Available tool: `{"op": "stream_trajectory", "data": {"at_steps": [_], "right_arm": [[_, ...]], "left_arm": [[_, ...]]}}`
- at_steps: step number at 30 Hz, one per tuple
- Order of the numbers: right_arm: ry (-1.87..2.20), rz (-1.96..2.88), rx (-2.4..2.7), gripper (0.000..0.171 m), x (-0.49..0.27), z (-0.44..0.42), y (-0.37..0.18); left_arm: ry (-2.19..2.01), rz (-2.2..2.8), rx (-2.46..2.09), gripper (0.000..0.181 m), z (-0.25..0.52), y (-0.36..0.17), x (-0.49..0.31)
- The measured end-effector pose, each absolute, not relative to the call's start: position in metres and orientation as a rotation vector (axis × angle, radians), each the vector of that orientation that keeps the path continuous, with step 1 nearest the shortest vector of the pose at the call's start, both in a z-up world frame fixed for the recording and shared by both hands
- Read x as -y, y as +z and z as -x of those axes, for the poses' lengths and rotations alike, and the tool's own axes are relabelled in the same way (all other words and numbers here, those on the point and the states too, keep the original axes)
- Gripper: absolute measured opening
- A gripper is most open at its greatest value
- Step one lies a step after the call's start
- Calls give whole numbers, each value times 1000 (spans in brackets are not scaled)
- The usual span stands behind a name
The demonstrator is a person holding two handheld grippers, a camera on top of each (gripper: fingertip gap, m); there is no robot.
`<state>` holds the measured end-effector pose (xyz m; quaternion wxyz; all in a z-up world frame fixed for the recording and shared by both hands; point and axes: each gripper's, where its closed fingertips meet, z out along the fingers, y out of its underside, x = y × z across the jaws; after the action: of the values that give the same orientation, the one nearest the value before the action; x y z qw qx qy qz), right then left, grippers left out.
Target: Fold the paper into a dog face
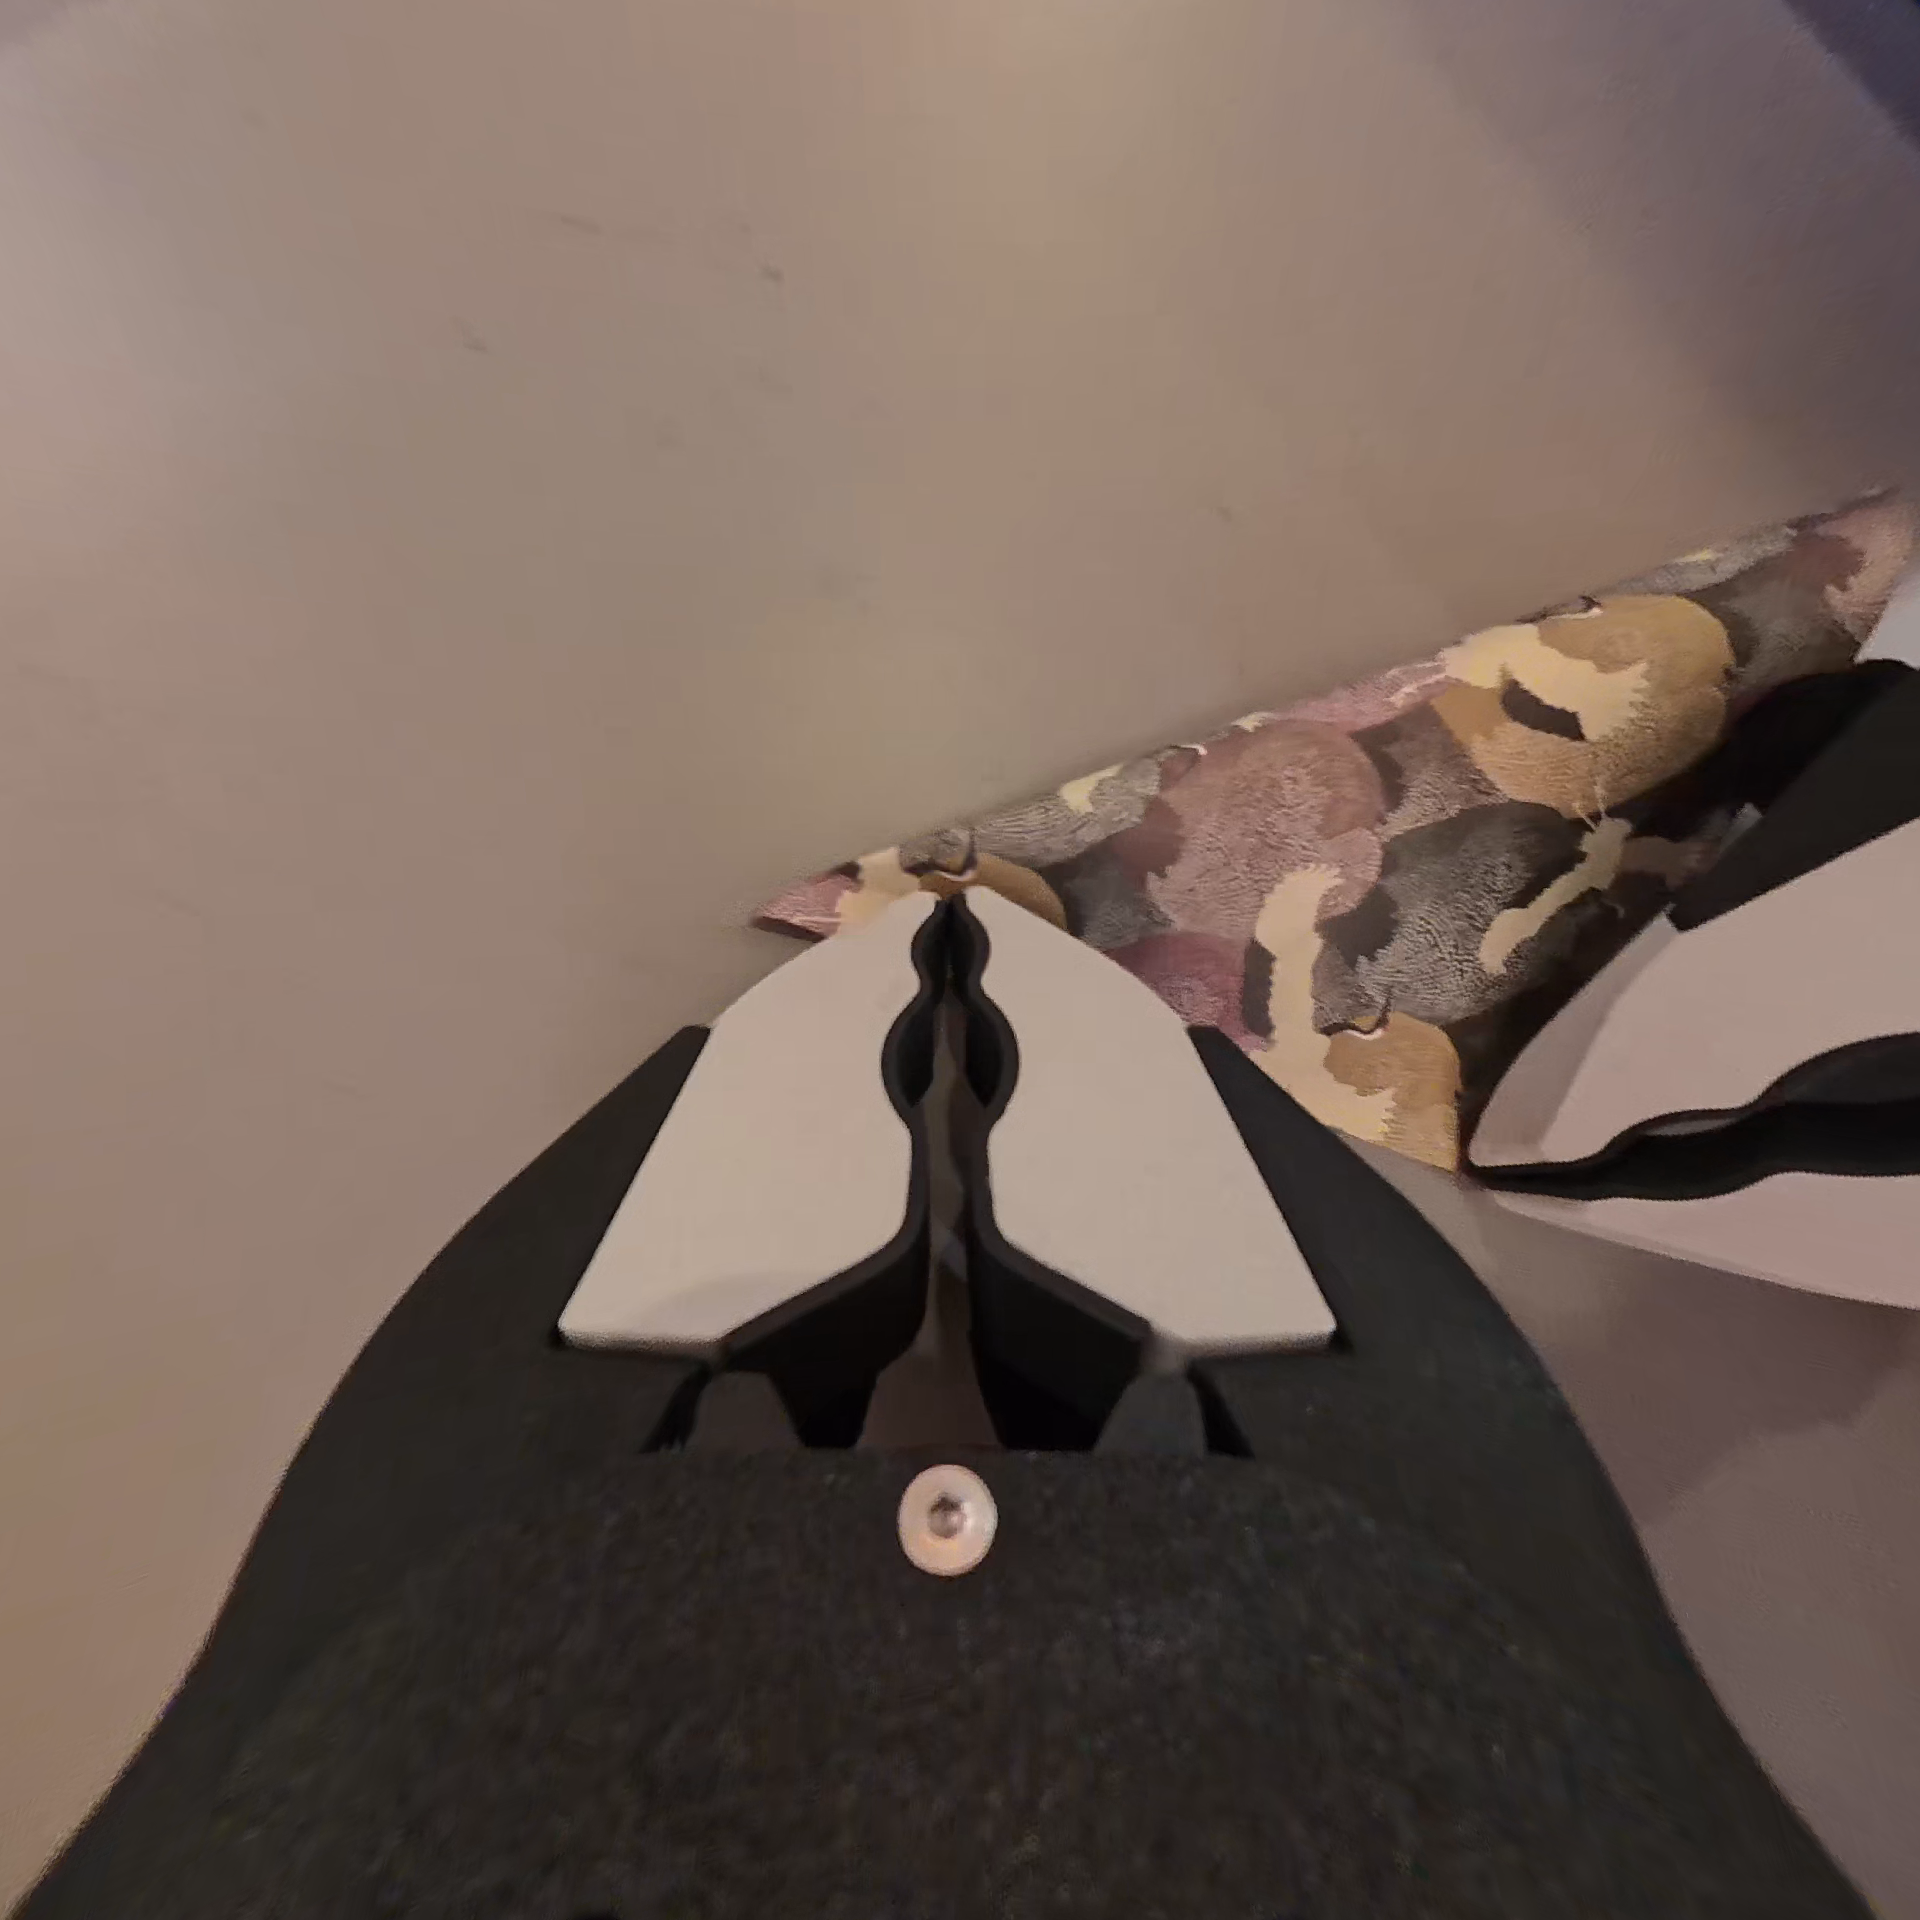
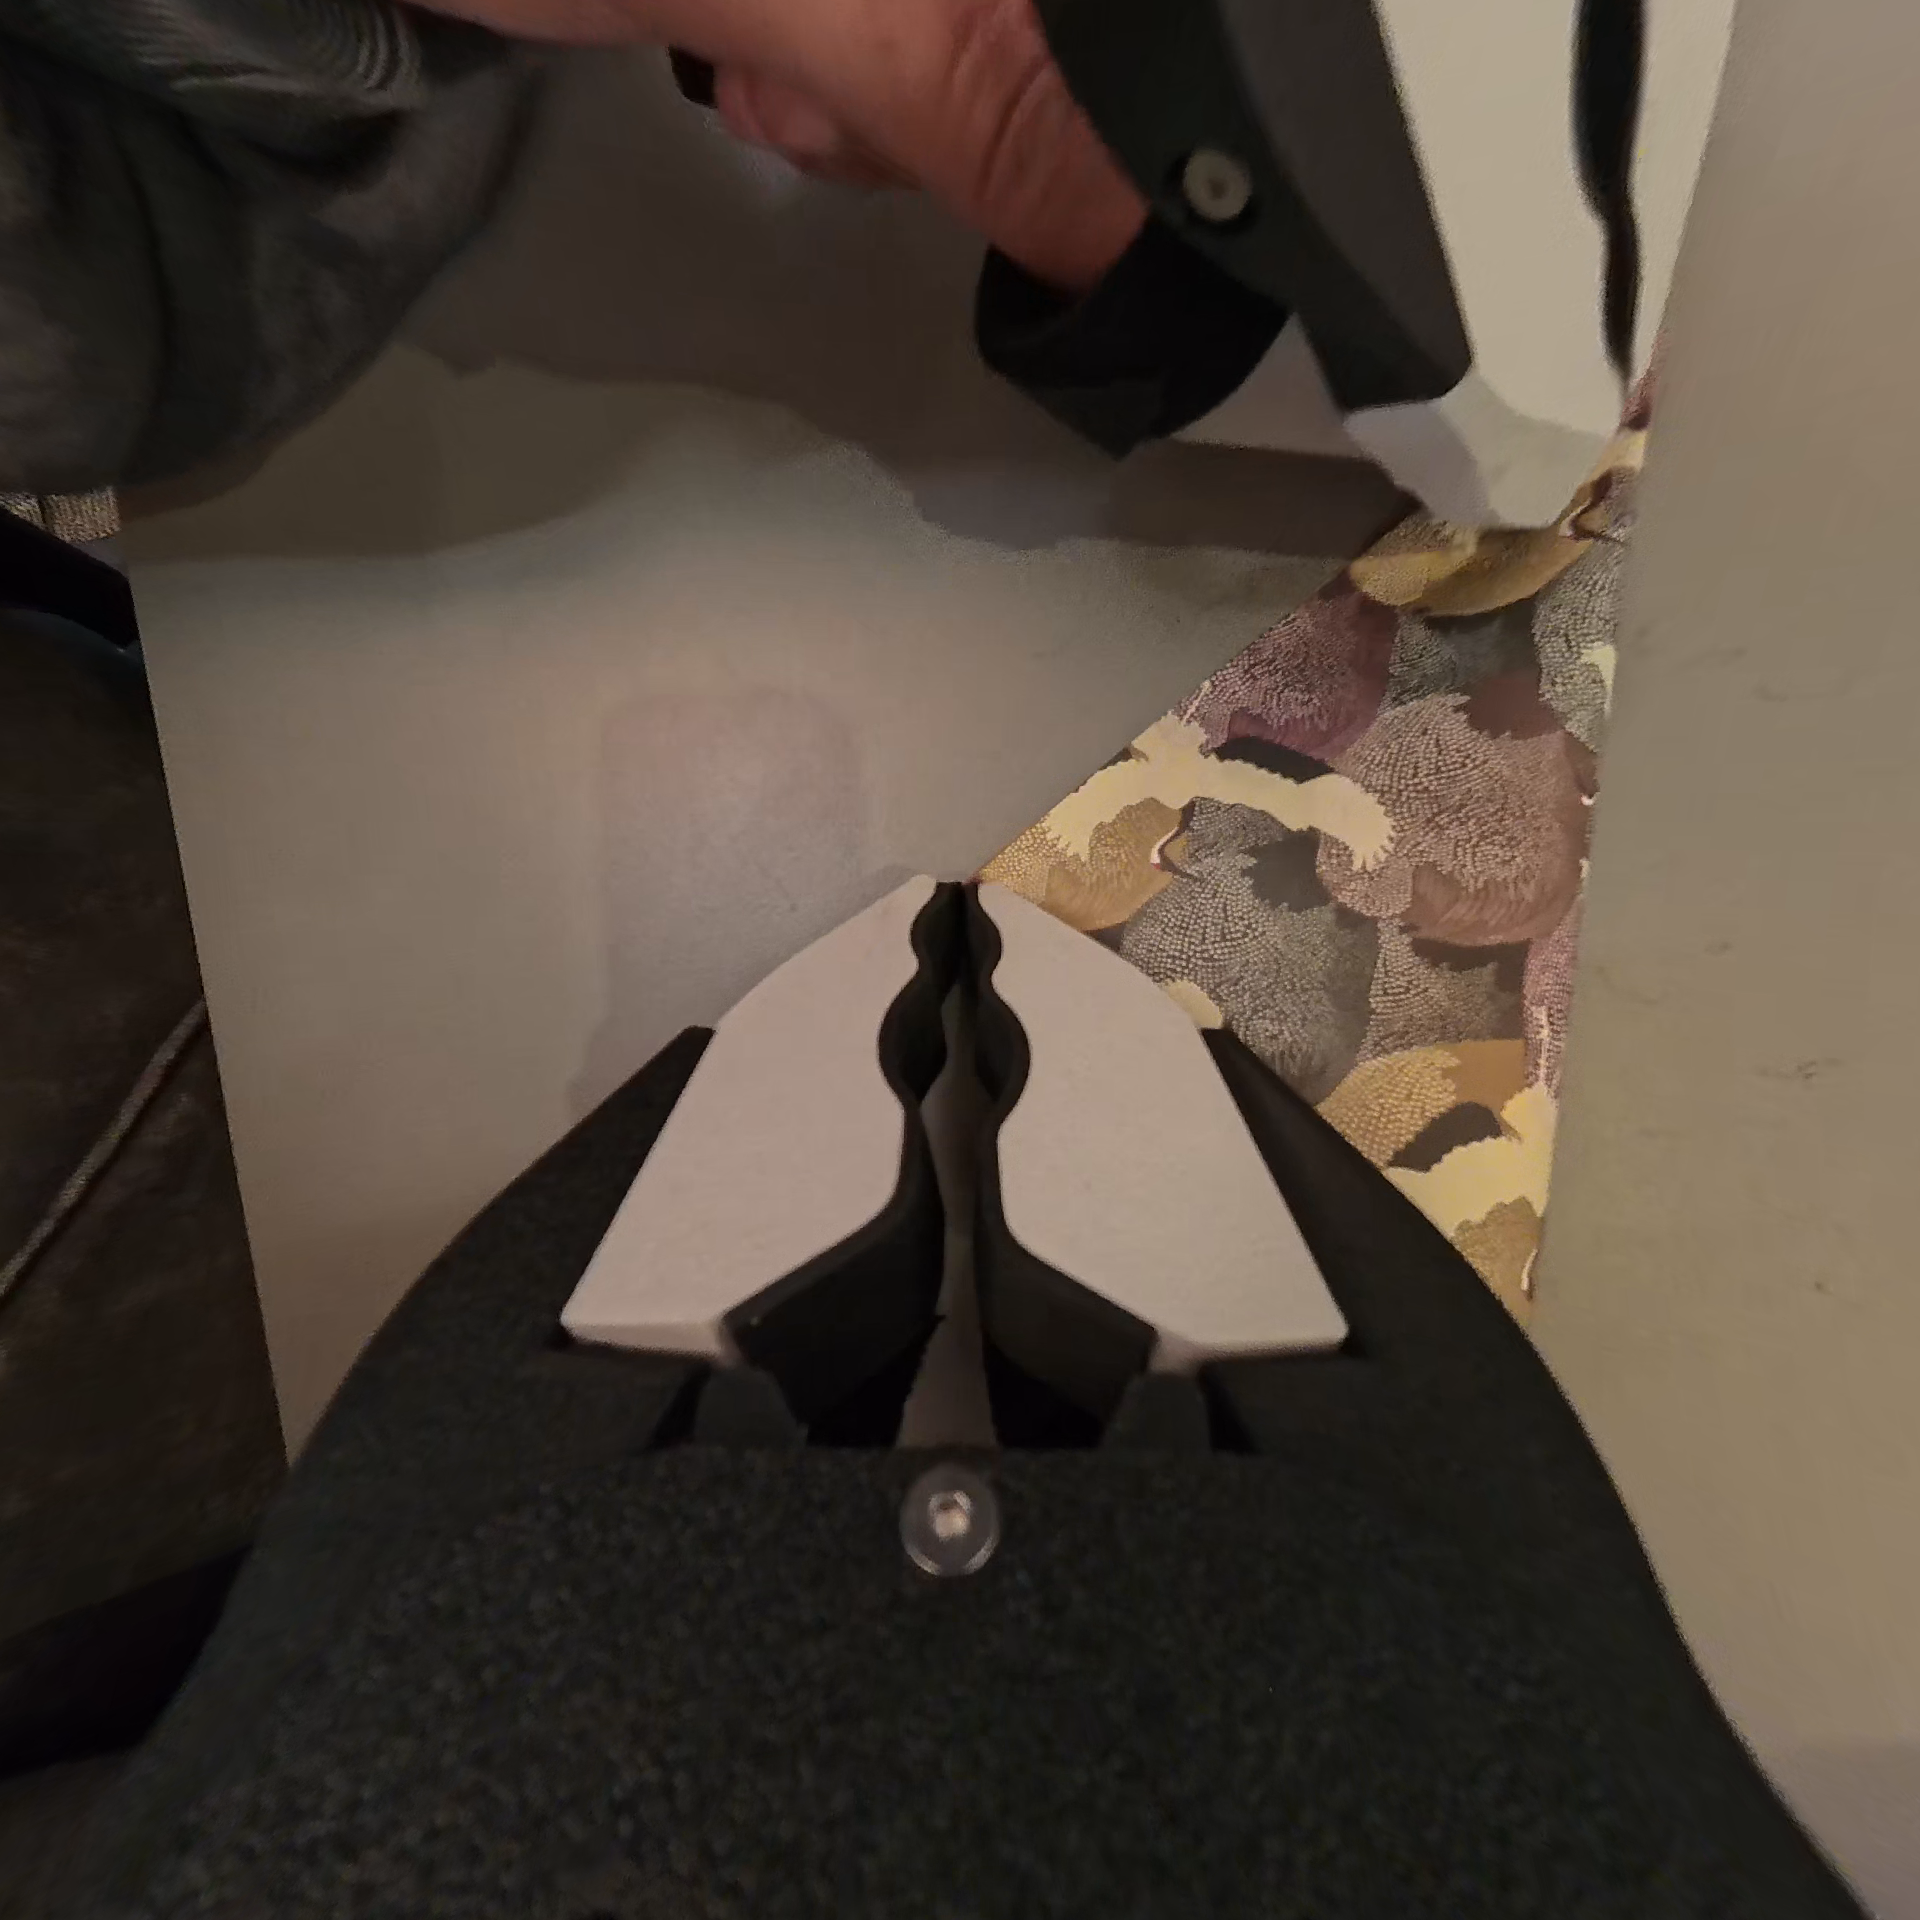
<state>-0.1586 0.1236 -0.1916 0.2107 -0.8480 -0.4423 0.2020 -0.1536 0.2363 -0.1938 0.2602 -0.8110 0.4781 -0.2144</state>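
Both black-and-grey grippers, left and right, pinch corners of patterned floral paper mid-fold; next, align edges and crease.

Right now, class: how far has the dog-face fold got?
Done: the patterned paper already shows a triangular shape. In hand: the left gripper and right gripper are shut at its corners. Left: no ear or chin folds visible yet.
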Motion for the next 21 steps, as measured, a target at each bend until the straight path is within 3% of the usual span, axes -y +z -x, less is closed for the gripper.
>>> {"op": "stream_trajectory", "data": {"at_steps": [21], "right_arm": [[569,2357,1223,0,-124,159,-191]], "left_arm": [[-483,2159,-1277,0,175,-194,-276]]}}
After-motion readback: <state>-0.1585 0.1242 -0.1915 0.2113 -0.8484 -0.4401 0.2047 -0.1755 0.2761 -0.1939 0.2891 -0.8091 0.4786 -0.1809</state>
